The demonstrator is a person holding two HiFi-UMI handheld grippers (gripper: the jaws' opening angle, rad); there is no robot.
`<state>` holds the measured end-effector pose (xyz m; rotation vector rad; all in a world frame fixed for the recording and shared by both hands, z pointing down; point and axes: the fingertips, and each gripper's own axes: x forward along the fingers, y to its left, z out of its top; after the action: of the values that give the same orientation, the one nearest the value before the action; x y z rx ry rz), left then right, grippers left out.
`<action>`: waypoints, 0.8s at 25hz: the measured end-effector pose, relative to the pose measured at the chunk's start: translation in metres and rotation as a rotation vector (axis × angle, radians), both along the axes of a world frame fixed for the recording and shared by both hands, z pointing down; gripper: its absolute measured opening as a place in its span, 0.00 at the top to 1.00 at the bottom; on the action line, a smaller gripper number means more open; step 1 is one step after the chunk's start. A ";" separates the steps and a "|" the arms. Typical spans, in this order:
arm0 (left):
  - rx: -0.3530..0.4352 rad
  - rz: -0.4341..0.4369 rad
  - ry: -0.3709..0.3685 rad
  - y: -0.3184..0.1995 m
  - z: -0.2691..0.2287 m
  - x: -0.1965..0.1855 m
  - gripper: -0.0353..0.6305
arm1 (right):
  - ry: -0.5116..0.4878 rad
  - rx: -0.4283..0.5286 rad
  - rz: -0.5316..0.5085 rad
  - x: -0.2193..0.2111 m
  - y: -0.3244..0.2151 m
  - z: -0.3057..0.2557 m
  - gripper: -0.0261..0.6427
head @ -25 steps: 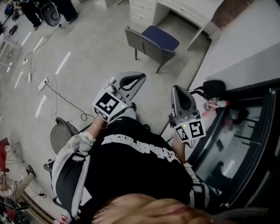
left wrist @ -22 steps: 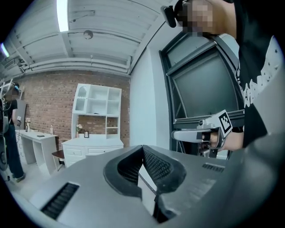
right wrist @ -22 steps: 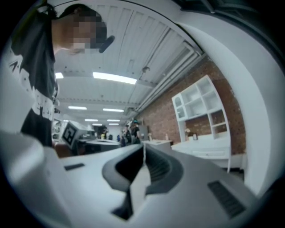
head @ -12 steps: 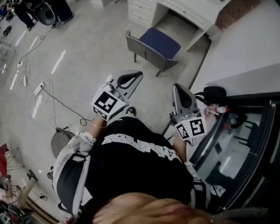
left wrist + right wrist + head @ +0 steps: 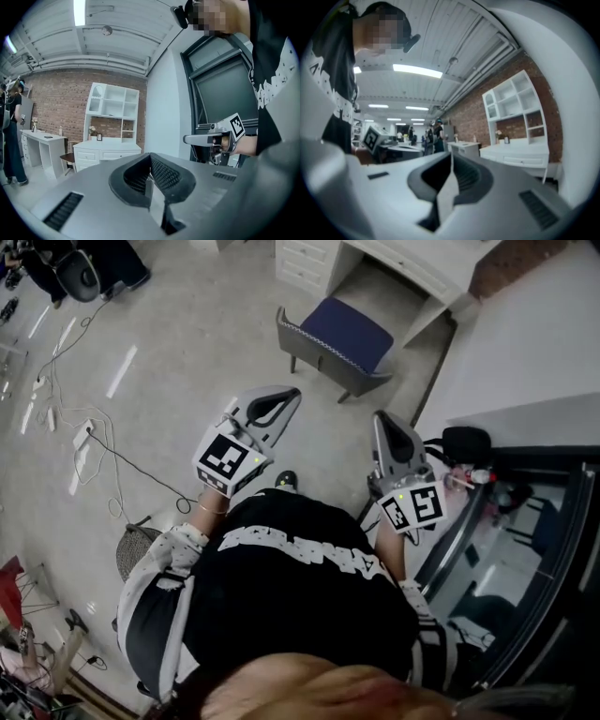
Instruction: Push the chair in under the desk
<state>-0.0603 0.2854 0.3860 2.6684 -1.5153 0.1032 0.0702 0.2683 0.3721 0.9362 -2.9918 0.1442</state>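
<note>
Chair (image 5: 343, 337) stands before desk (image 5: 405, 257), seemingly not under it.

Both grippers are held out level in front of the person, side by side and apart. In the head view the left gripper (image 5: 289, 395) points between 1 and 2 o'clock and the right gripper (image 5: 382, 420) toward 11 o'clock; both have their jaws pressed together, empty

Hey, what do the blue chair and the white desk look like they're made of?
Blue-seated grey chair: seat looks like matte navy fabric; the grey shell, edged with pale dots, could be fabric or leatherette; dark thin legs, material unclear. White desk with drawers: probably painted wood or board, smooth even white, panelled drawer fronts.
</note>
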 end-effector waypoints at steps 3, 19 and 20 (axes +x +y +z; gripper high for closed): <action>-0.004 -0.002 0.017 -0.003 0.002 -0.004 0.90 | 0.019 -0.006 -0.007 -0.005 -0.002 0.001 0.91; -0.026 -0.071 -0.006 -0.068 0.005 0.002 0.89 | 0.010 -0.027 -0.065 0.005 -0.080 0.009 0.91; -0.025 -0.077 -0.008 -0.075 0.004 0.001 0.89 | 0.003 -0.025 -0.074 0.004 -0.087 0.008 0.91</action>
<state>-0.0588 0.2102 0.3899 2.5892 -1.6063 0.1279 0.0740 0.1817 0.3806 0.8210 -3.0093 0.1797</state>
